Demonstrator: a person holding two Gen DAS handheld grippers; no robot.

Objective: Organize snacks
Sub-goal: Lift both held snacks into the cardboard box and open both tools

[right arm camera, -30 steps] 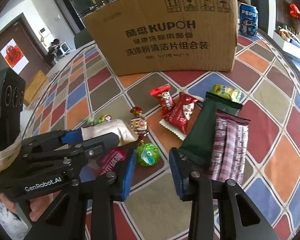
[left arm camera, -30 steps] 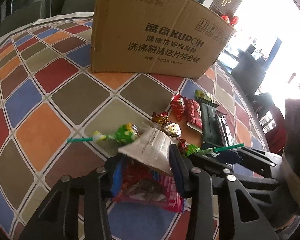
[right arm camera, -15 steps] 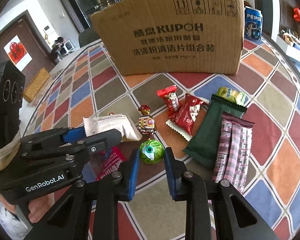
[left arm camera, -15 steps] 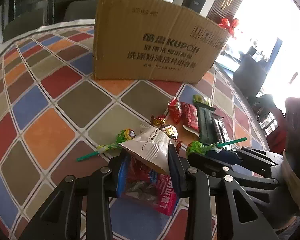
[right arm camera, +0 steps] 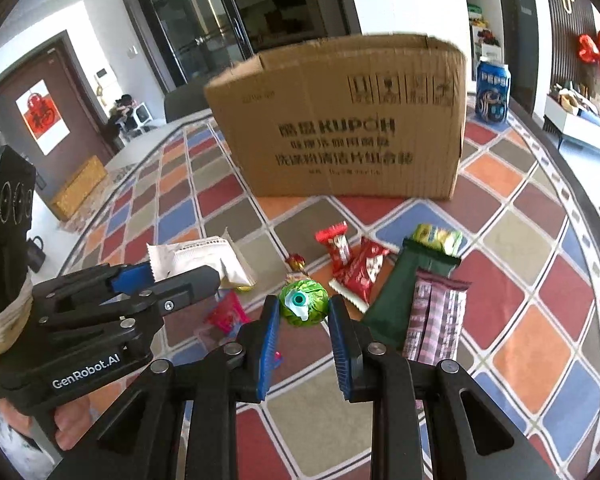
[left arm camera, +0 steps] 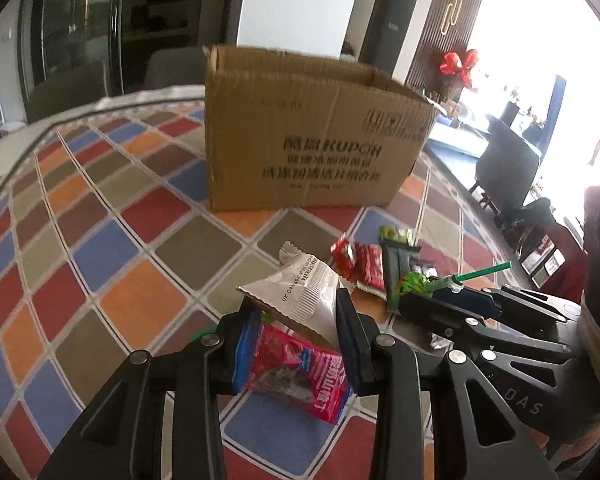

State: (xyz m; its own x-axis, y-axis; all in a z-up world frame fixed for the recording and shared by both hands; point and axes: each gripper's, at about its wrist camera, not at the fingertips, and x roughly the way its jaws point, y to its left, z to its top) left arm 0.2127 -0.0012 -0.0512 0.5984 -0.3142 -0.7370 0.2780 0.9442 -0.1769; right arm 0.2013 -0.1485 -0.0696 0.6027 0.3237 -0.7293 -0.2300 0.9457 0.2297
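Near the bottom centre of the left wrist view, the left hand-held gripper (left arm camera: 296, 320) is clamped on a white crinkled snack packet with black print (left arm camera: 300, 292), lifted clear of the desk (left arm camera: 112, 248) with its multicoloured diamond-pattern cloth. Below it lies a pink-red foil snack bag (left arm camera: 300, 372), partly hidden by the blue pads. A green lollipop stick tip (left arm camera: 198, 335) barely peeks out beside the left finger; its head is covered. At the right of that view, the right hand-held gripper (left arm camera: 436, 300) grips a green-wrapped lollipop (left arm camera: 414, 284); in the right wrist view the same lollipop (right arm camera: 303, 303) sits pinched between the blue pads of the right hand-held gripper (right arm camera: 303, 312), raised off the cloth.

Behind, a brown cardboard box with black lettering (right arm camera: 340, 128) stands upright, its print blurred and its inside not visible. Red candy wrappers (right arm camera: 356, 264), a dark green flat packet (right arm camera: 404, 284) and a purple plaid packet (right arm camera: 436, 320) lie before it; a blue can (right arm camera: 492, 88) stands partly behind the box's right corner.

Compared with a second ago, both grippers have risen, the box looks lower and farther away, and the right gripper's jaws have closed onto the lollipop, which then lay on the cloth.
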